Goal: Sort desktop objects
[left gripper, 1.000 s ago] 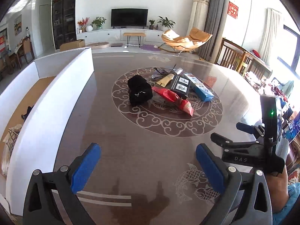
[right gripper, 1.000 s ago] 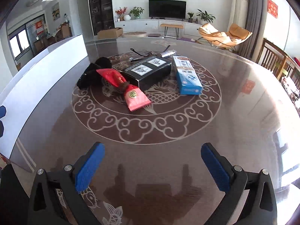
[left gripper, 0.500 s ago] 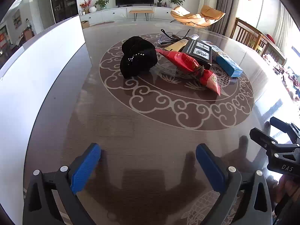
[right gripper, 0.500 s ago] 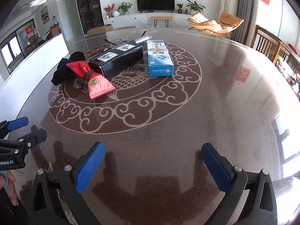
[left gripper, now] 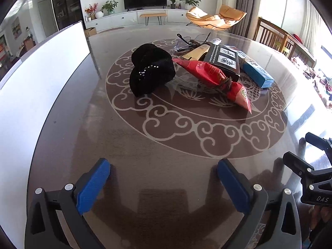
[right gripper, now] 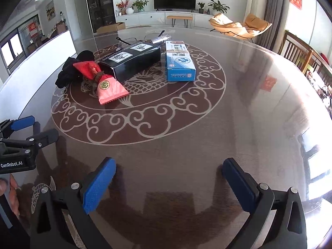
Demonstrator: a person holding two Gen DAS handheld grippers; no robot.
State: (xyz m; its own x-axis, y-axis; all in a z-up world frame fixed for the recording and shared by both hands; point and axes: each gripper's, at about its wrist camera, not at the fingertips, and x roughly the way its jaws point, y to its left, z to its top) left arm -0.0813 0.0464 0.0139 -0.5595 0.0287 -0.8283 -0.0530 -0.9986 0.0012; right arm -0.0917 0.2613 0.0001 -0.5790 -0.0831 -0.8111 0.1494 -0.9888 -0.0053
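Both your left gripper and right gripper hung released over the bare worktop. The pile sat in the upper centre of each frame. The black hat looked soft and light: you could pinch its crown. The red packet seemed crinkly and slippery, best taken at its tied neck. The black box and blue box were stiff; probably light, though I couldn't tell.

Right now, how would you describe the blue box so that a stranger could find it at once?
Look at the round table with the swirl medallion in its middle. On the right side of the cluster there, beside the long black box, lies the blue carton. It is the only blue and white one, with a cross emblem.
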